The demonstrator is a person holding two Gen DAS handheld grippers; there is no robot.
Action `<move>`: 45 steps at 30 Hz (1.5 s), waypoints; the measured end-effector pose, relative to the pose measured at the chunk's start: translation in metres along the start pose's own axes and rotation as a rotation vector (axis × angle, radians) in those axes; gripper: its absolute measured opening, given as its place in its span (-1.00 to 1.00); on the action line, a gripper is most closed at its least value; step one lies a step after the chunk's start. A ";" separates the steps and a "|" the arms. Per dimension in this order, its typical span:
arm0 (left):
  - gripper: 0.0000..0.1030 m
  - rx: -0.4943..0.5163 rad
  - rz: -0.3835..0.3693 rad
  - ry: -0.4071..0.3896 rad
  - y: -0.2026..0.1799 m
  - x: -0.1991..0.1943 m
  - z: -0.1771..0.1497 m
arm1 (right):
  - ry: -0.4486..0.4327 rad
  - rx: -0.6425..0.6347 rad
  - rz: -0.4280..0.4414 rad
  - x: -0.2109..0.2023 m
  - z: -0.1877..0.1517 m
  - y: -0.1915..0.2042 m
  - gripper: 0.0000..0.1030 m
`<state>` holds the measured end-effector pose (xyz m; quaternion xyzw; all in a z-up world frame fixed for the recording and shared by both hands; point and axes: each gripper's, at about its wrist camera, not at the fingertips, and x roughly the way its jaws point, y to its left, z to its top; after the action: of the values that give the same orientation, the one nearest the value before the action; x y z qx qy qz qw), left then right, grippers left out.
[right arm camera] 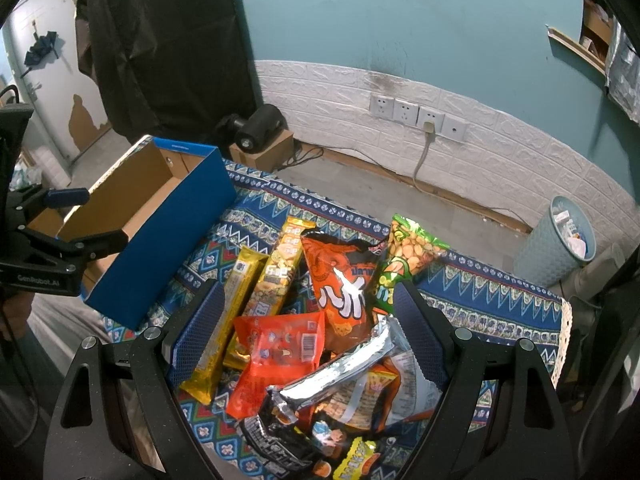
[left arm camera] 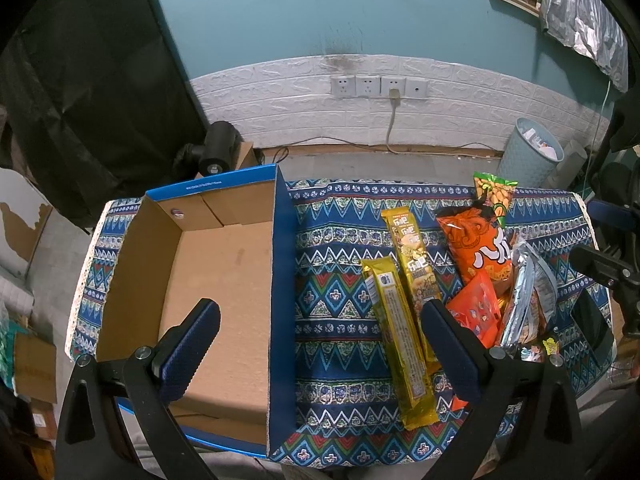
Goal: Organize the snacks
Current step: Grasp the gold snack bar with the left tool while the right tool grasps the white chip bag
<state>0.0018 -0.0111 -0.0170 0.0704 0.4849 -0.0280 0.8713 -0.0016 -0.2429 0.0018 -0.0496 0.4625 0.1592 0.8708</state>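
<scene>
An empty cardboard box with blue outer walls (left arm camera: 282,280) lies on the left of the patterned tablecloth (left arm camera: 332,240); it also shows in the right wrist view (right arm camera: 168,236). Right of it lie two long gold snack bars (left arm camera: 396,320) (right arm camera: 276,268), an orange chip bag (left arm camera: 476,248) (right arm camera: 344,280), a small red packet (left arm camera: 476,312) (right arm camera: 276,348), a green peanut bag (left arm camera: 494,194) (right arm camera: 408,256) and a silver bag (right arm camera: 340,368). My left gripper (left arm camera: 320,340) is open, straddling the box's right wall. My right gripper (right arm camera: 308,312) is open above the snack pile, holding nothing.
A light blue waste basket (left arm camera: 528,152) stands on the floor behind the table's right end. A black device on a cardboard box (left arm camera: 218,148) sits behind the box. Wall sockets with a cable (left arm camera: 394,92) are on the far wall. The left gripper shows in the right wrist view (right arm camera: 60,248).
</scene>
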 end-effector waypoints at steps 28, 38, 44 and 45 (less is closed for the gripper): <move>0.98 0.019 -0.023 0.111 -0.018 0.044 -0.003 | 0.051 0.025 -0.052 0.010 -0.006 -0.035 0.65; 0.98 0.033 -0.056 0.211 -0.039 0.084 -0.008 | 0.144 0.085 -0.115 0.036 -0.025 -0.079 0.64; 0.98 0.037 -0.051 0.275 -0.049 0.107 -0.017 | 0.201 0.119 -0.146 0.053 -0.039 -0.100 0.64; 0.98 0.049 -0.041 0.280 -0.052 0.111 -0.018 | 0.211 0.125 -0.149 0.055 -0.041 -0.102 0.64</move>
<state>0.0386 -0.0578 -0.1254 0.0852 0.6022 -0.0475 0.7924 0.0274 -0.3359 -0.0731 -0.0458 0.5556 0.0588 0.8281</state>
